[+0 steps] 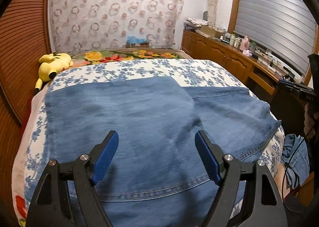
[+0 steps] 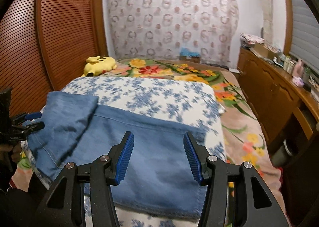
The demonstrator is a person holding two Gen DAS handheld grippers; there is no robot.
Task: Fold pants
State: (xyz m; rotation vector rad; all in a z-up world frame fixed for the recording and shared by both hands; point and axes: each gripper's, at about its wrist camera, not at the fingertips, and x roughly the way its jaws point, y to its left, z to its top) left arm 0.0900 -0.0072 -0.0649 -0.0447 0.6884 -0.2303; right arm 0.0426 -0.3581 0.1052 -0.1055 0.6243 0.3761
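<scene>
At the far left, louvered wooden doors (image 2: 49,33) line the wall, and a yellow plush (image 1: 53,65) lies beside them at the head of the bed, on a flowered blanket (image 2: 235,111). Nearer, a blue-and-white sheet (image 1: 139,69) covers the bed, and the pants (image 1: 123,111), blue denim, lie flat on it, partly folded: a doubled layer sits on the left part, its edge running across the single layer that reaches to the right, where a stitched hem (image 1: 259,147) comes near the sheet's edge. The left gripper (image 1: 156,155) hangs above the denim with its blue pads spread wide and nothing between them; in the right wrist view it shows small at the left edge, just beside the folded layer. The right gripper (image 2: 158,157) is likewise released, jaws apart over the right-hand part of the pants, holding nothing. Whether either gripper's tips touch the cloth cannot be told. Farther right, a second bit of denim (image 1: 295,159) hangs off the bed's side, and a wooden cabinet (image 2: 269,91) crowded with bottles stands under a shuttered window (image 1: 275,19).
</scene>
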